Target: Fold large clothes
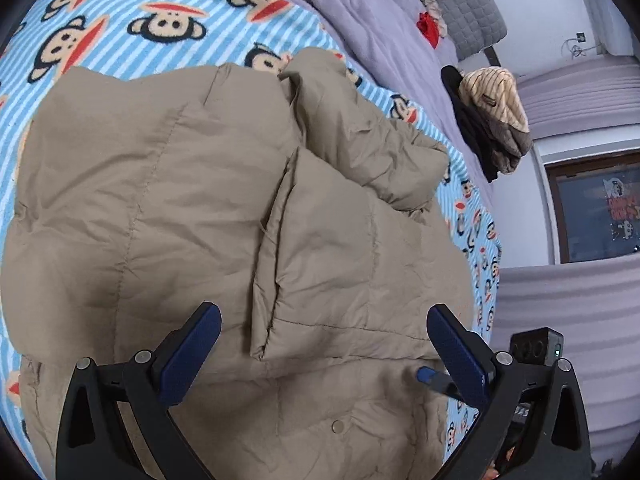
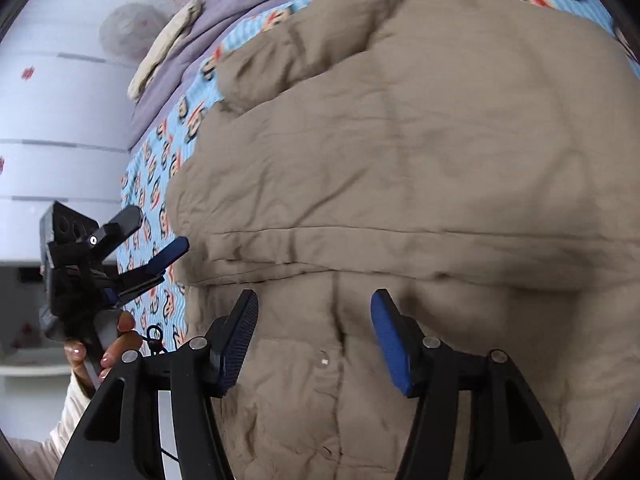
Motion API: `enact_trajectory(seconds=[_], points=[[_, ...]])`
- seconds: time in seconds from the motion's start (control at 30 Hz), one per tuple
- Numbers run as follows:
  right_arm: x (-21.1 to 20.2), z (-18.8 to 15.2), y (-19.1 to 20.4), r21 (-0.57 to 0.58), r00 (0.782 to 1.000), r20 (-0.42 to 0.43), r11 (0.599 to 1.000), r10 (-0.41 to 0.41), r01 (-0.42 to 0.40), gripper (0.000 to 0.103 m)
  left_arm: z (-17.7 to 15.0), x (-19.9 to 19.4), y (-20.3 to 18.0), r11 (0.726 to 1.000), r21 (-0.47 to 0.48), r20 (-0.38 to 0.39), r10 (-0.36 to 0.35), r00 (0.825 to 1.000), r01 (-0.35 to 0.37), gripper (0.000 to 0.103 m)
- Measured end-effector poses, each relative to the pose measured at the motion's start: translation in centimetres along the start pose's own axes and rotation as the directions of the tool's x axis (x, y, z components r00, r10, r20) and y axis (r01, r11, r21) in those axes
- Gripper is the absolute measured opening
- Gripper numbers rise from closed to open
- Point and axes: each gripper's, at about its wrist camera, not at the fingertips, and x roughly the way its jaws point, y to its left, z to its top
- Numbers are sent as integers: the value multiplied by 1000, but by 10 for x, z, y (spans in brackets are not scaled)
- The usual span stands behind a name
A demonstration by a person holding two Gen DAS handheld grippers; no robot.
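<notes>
Blue-padded fingers of the left gripper [image 1: 324, 334] stand wide apart and hold nothing; between and beyond them lies the tan puffer jacket [image 1: 192, 208], with a folded panel edge just ahead of the gap and a snap button [image 1: 338, 425] below it. Quilted, slippery-looking shell fabric bulges in soft ridges over the striped monkey-print blanket [image 1: 132, 20]. Past the right finger, piled clothes [image 1: 494, 116] sit on the lavender duvet [image 1: 340, 4].

From the right wrist, the right gripper [image 2: 314, 334] is likewise spread and empty over the jacket's placket and a snap [image 2: 323, 358], a thick fold running across just beyond the fingertips. Judging by the loft, a shallow pinch could slip off, or the fold could spring open.
</notes>
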Motion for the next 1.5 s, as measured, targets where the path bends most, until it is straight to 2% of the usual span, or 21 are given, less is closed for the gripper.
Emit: enact_trajectory(seconds=[0.17,0.2,0.23,0.27,0.3,0.33,0.37,0.4,0.47,0.57,0.63,0.73,0.87,0.93,1.03,1.17,1.27,1.37,1.43,1.47,1.5], points=[[-55,-7,-97,301,989,149,953,-8,-38,63,6,37,-12,998,40,-62,55,997,-53,100],[-61,-4,-108,348,983,186,935,4,-69,63,7,42,-17,996,61,-68,65,996,-61,83],[-68,-3,-122,392,972,233,913,18,-111,63,7,48,-22,994,83,-87,74,993,-67,46],[-74,0,-134,418,961,274,896,35,-152,63,7,54,-27,991,105,-113,92,989,-80,25],[-75,3,-139,430,950,308,884,47,-182,55,5,55,-31,990,118,-128,90,988,-75,12],[-78,10,-142,432,941,336,880,45,-196,42,2,48,-36,988,137,-106,88,991,-73,12],[-82,15,-143,428,938,345,885,27,-183,19,-1,40,-41,983,167,-74,85,994,-72,12],[-84,20,-140,415,941,339,897,3,-152,15,-4,31,-43,978,191,-41,92,995,-83,12],[-80,28,-128,355,949,315,930,-19,-100,14,-8,20,-37,971,198,3,134,991,-132,12],[-59,31,-119,292,973,223,956,-54,-14,14,-4,25,-10,966,161,-20,208,978,-203,12],[-40,25,-125,316,982,177,949,-61,2,14,1,31,2,969,137,-29,210,977,-204,12],[-29,19,-130,374,980,193,927,-48,-29,14,0,30,0,958,147,-17,250,968,-245,12],[-32,23,-127,352,983,175,936,-62,-4,14,-1,9,-2,948,140,12,288,957,-287,12],[-41,19,-129,348,988,147,938,-54,0,15,-2,-9,-1,945,130,48,296,954,-300,12],[-53,13,-114,276,993,101,960,-63,33,31,-2,-36,-4,931,136,123,324,938,-340,12],[-98,2,-92,139,968,219,986,-119,90,33,3,-55,-3,935,139,159,303,940,-325,12],[-122,12,-100,191,932,315,974,-181,125,33,5,-43,-8,932,154,137,309,941,-329,12],[-127,22,-117,288,931,305,951,-202,112,33,8,-30,-17,944,143,114,284,952,-298,12],[-127,18,-121,317,944,294,947,-152,53,34,6,-28,-20,950,141,121,264,957,-279,12],[-126,14,-123,323,952,284,946,-115,18,43,6,-27,-22,951,144,124,256,959,-272,12],[-122,9,-124,331,960,268,944,-74,-20,59,6,-25,-24,952,147,126,251,960,-269,12]])
